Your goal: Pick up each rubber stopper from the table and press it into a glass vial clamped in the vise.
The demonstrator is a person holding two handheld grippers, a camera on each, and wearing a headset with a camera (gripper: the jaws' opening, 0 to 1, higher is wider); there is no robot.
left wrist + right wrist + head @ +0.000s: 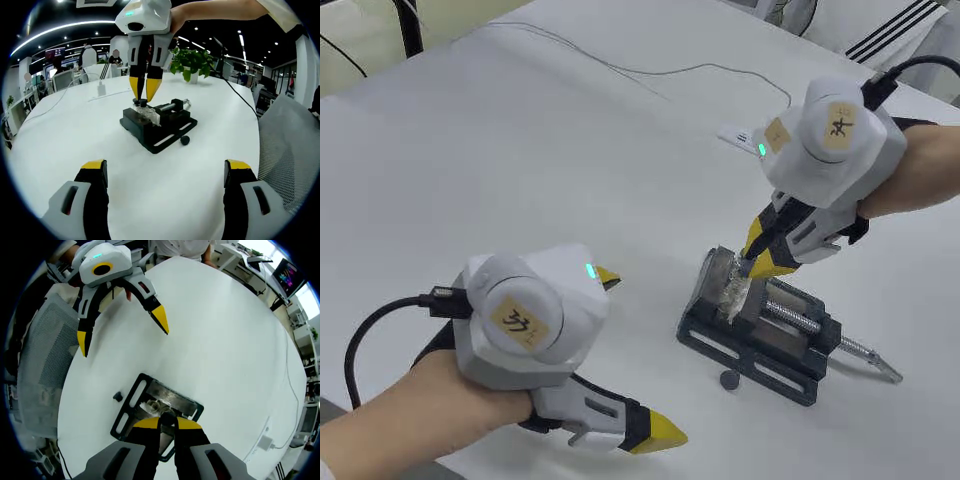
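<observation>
Head view: on our worktop [520, 150] the vise [760, 345] sits under our right tool [751, 267], pinched narrow on a stopper [167, 418] over the clamped vial [733, 292]. Our left tool [638, 355] gapes wide; a loose stopper [729, 379] lies ahead of it, beside the vise.

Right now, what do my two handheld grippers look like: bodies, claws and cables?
Both match: the left gripper and right gripper have rounded white-grey housings, black claw arms ending in yellow tips, a green light, and a tan sticker with handwritten marks on top. A black cable plugs into each.
</observation>
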